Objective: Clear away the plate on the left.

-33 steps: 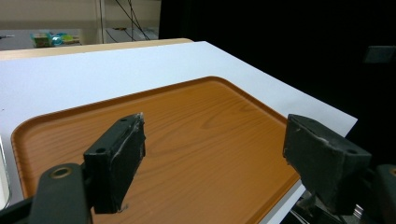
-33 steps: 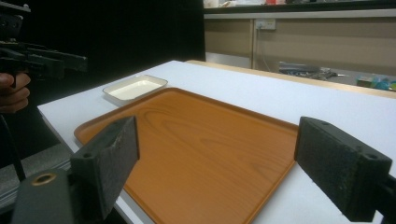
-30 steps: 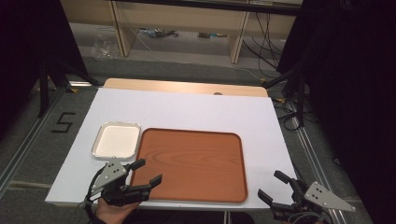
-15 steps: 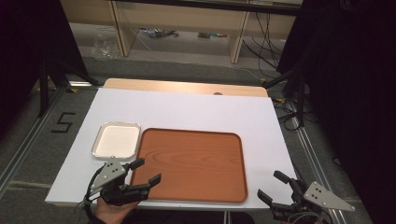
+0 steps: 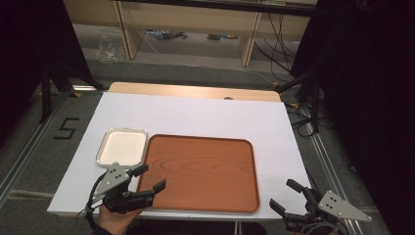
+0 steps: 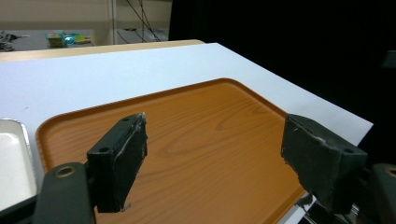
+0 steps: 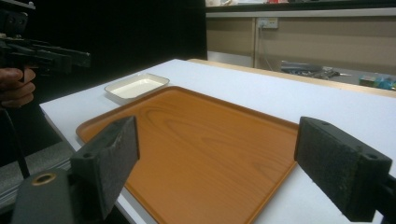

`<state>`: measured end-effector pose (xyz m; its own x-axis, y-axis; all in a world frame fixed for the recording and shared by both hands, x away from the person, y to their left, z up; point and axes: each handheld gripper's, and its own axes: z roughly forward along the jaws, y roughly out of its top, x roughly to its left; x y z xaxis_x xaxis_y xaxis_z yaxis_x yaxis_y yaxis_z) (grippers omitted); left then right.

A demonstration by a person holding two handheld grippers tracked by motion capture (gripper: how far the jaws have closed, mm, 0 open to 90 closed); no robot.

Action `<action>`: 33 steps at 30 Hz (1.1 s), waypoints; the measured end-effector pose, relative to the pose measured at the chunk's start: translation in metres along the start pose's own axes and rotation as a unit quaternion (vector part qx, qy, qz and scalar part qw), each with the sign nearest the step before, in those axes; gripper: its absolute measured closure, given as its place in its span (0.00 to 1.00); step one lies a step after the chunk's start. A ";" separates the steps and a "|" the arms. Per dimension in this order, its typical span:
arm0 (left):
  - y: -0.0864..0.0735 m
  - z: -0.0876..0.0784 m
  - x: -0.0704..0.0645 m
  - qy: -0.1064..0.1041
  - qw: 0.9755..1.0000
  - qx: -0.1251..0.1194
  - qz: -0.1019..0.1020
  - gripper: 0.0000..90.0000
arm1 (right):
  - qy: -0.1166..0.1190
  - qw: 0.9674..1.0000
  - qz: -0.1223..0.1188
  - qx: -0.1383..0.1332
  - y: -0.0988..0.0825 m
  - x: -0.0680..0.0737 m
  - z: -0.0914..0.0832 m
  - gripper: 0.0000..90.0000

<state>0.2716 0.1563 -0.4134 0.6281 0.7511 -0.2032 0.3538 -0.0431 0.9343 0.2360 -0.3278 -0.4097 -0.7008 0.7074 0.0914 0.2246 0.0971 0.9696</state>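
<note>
Two grippers at the table's [image 5: 195, 115] near edge, left gripper [image 5: 149, 181] jaws apart over the wooden tray's [image 5: 200, 171] near left corner, right gripper [image 5: 289, 198] jaws apart off the table's near right corner, white dish [image 5: 122, 147] touching the tray's left side.

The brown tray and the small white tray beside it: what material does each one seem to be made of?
The brown tray looks like plastic or laminate with a printed wood grain: the surface is smooth with a moulded raised rim. The small white tray seems to be metal, perhaps enamelled: its rim shines silvery and the inside is matte white.
</note>
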 end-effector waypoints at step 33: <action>0.003 -0.006 0.037 0.071 0.997 0.017 -0.018 0.25 | 0.005 1.000 0.005 -0.001 0.000 0.001 0.000 0.17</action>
<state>0.2916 0.1879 -0.4165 0.5117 0.8377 -0.1912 0.3990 -0.0346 0.9163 0.2358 -0.3272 -0.4100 -0.7048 0.7018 0.1032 0.2309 0.0894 0.9689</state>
